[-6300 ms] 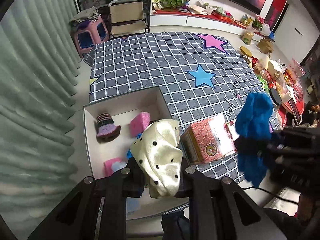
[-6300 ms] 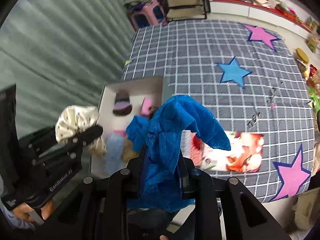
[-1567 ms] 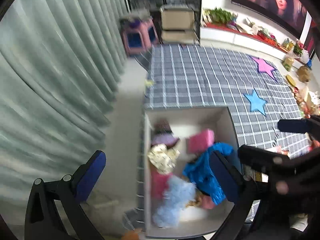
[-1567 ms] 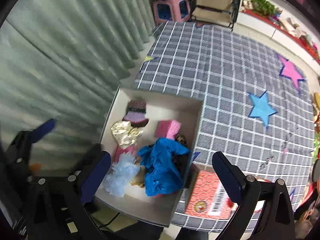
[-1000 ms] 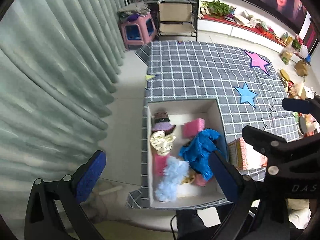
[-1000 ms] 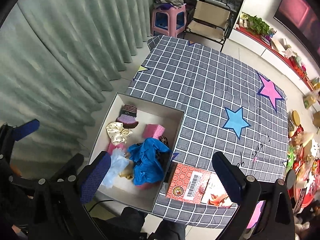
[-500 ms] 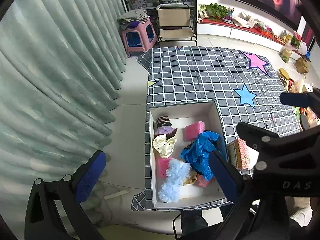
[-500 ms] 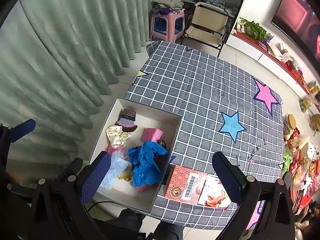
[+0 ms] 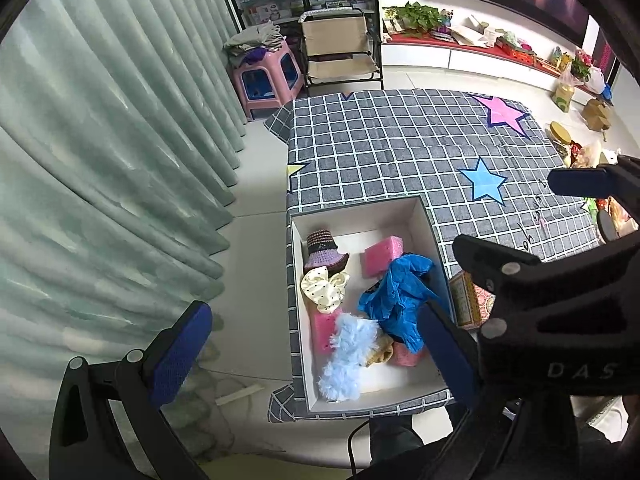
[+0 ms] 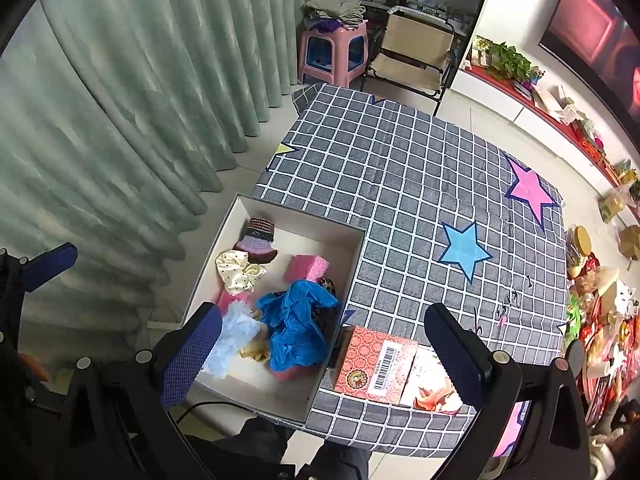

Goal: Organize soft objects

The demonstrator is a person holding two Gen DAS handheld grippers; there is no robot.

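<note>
Both tools pulled back higher vs. earlier; left tool (image 9: 316,342) & right tool (image 10: 322,350) wide, empty; box (image 10: 352,270) full.

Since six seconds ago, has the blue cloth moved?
Yes. The blue cloth left the right gripper's fingers and now lies down inside the white box, beside the pink sponge.

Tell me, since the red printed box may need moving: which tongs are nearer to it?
Right. The right tongs hang open above the red printed box, which shows between their fingers; the left tongs hang open off past the white box, toward the curtain.
</note>
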